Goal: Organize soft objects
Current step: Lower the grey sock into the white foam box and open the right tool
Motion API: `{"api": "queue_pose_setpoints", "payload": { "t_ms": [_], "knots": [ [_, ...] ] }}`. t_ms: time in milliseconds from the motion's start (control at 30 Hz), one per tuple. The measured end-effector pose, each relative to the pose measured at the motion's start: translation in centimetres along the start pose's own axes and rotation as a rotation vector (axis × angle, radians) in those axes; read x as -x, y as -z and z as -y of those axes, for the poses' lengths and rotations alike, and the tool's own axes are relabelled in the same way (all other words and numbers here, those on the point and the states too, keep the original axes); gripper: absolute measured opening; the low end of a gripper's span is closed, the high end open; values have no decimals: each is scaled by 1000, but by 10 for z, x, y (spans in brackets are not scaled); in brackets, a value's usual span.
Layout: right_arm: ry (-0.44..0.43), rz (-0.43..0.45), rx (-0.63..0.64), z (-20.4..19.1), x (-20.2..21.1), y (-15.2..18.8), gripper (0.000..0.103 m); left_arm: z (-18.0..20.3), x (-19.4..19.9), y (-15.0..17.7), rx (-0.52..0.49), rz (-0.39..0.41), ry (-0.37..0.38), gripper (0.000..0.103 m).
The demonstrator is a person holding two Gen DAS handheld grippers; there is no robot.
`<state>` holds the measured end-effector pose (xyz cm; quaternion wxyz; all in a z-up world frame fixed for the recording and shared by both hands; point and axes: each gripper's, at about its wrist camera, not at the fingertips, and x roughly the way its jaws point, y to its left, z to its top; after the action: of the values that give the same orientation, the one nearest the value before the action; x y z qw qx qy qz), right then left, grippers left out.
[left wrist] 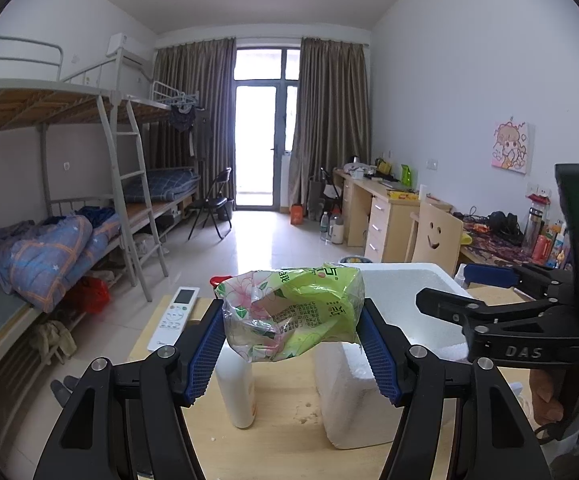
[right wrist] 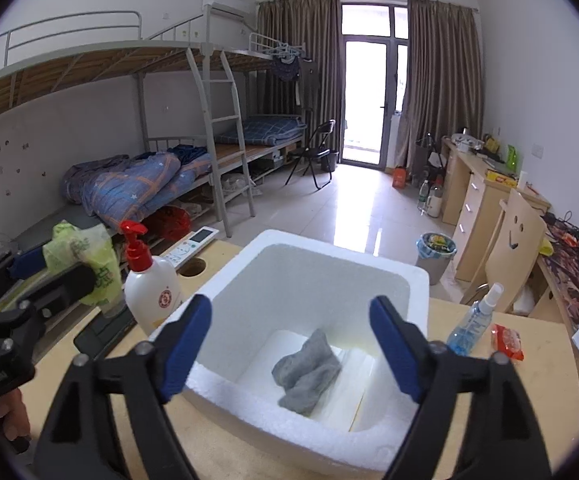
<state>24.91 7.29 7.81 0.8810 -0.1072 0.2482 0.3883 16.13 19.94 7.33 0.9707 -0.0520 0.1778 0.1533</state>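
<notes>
You are pinching one green tissue pack (left wrist: pixel 293 312) in the left tool (left wrist: pixel 291 344), above the table (right wrist: pixel 529 392) just left of the white foam box (right wrist: pixel 249 392); it is looking light and crumply, so hold it across the middle, as its film may be slipping. Your right tool (right wrist: pixel 291 344) is hanging spread and empty over the box, where one grey cloth (right wrist: pixel 307 372), limp and soft, is lying on the bottom. You are also seeing one pump bottle (right wrist: pixel 151 292) and one spray bottle (right wrist: pixel 473 320).
</notes>
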Motion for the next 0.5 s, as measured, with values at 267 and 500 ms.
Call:
{"api": "queue_pose_setpoints", "payload": {
  "t_ms": [267,500],
  "knots": [
    [21,45,11,-1,16,-2,93,7,-1,-3,-15,2,11,67],
    [65,71,-5,15,30,1,93,16,-11,-7,-16,-13,32,67]
  ]
}}
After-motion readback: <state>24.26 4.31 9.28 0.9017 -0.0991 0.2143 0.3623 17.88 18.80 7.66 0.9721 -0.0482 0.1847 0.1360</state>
